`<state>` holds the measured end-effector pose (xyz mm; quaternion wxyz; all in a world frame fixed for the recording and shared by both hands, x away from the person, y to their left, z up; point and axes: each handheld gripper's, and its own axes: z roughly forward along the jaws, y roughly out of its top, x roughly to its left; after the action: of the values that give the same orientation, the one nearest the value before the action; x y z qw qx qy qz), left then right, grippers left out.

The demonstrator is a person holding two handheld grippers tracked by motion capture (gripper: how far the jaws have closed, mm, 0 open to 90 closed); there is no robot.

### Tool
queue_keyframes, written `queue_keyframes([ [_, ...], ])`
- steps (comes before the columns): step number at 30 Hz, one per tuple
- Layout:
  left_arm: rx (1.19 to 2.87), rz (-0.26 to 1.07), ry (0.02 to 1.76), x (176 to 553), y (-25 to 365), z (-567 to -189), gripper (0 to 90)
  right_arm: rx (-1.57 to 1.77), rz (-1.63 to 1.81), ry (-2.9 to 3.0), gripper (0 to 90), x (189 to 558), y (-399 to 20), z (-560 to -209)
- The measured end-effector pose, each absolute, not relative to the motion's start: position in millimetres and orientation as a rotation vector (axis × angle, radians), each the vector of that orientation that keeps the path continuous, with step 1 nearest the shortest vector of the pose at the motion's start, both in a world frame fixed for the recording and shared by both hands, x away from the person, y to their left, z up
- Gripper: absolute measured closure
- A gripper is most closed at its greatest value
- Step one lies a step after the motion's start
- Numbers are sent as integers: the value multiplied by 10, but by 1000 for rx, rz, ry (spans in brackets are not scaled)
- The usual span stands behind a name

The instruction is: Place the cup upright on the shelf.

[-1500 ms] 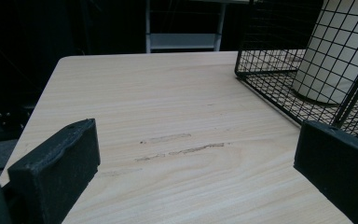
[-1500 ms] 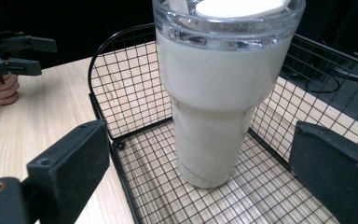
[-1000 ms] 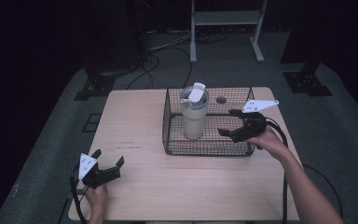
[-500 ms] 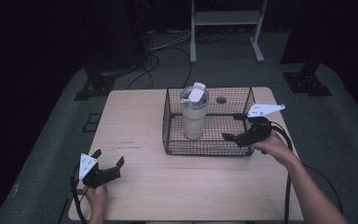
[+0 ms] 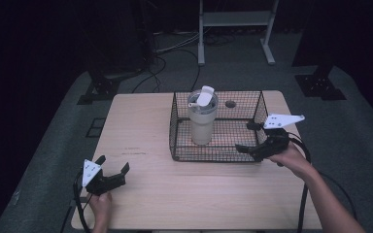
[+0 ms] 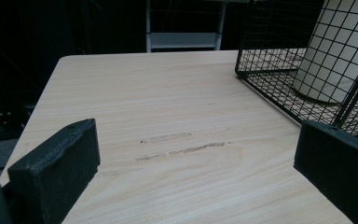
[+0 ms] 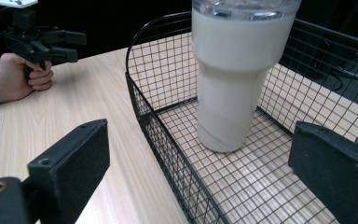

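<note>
A black wire basket [image 5: 179, 124] stands on the wooden table [image 5: 141, 131], with a cream tumbler [image 5: 202, 121] upright inside it under a clear lid. My right gripper [image 5: 247, 137] hovers open at the basket's near right corner. In the right gripper view the basket's wall [image 7: 137, 93] runs between the jaws of the right gripper [image 7: 200, 168], and the tumbler [image 7: 233, 79] is ahead. My left gripper [image 5: 112, 164] rests open near the table's front left, holding nothing. From the left gripper [image 6: 193, 168], the basket [image 6: 270, 56] and tumbler [image 6: 335, 51] lie to the upper right.
A small round hole [image 5: 230, 103] marks the tabletop behind the basket. The left hand and its gripper [image 7: 67, 44] show far off in the right gripper view. Black stands [image 5: 99, 90] and a white frame [image 5: 233, 19] stand on the floor beyond the table.
My right gripper has drifted slightly toward the person and down along the basket's right side. The left gripper, the basket and the tumbler have stayed put.
</note>
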<state>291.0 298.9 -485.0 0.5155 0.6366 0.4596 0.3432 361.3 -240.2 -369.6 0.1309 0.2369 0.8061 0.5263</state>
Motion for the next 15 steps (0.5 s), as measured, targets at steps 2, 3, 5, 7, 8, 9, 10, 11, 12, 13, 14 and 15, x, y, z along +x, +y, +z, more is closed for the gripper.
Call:
queue_keyframes([
  [2,1530,825,1104,2910,2989,-4850,0,691,1529,2343,46,3583,-2423,-3713],
  [3,1530,825,1104,2910,2990,-4849,0,692,1527,2346,46,3568,-2435,-3722],
  [5,1531,825,1104,2910,2990,-4849,0,701,1533,2342,46,3540,-2465,-3740],
  [7,1530,825,1105,2910,2989,-4849,0,708,1539,2337,46,3517,-2500,-3759],
  [8,1530,825,1105,2910,2990,-4849,0,713,1543,2337,46,3504,-2519,-3768],
  [9,1530,825,1105,2910,2990,-4849,0,714,1545,2331,46,3494,-2537,-3780],
  [10,1530,825,1105,2910,2990,-4849,0,719,1538,2330,46,3485,-2554,-3791],
  [11,1530,825,1104,2910,2989,-4850,0,724,1543,2326,46,3475,-2573,-3801],
  [12,1530,825,1104,2910,2989,-4849,0,733,1546,2324,46,3466,-2591,-3811],
  [13,1530,825,1105,2911,2989,-4850,0,735,1542,2324,46,3458,-2607,-3819],
  [14,1531,826,1105,2911,2990,-4849,0,738,1542,2320,46,3448,-2627,-3828],
  [15,1530,826,1105,2911,2989,-4849,0,744,1543,2319,46,3441,-2640,-3832],
])
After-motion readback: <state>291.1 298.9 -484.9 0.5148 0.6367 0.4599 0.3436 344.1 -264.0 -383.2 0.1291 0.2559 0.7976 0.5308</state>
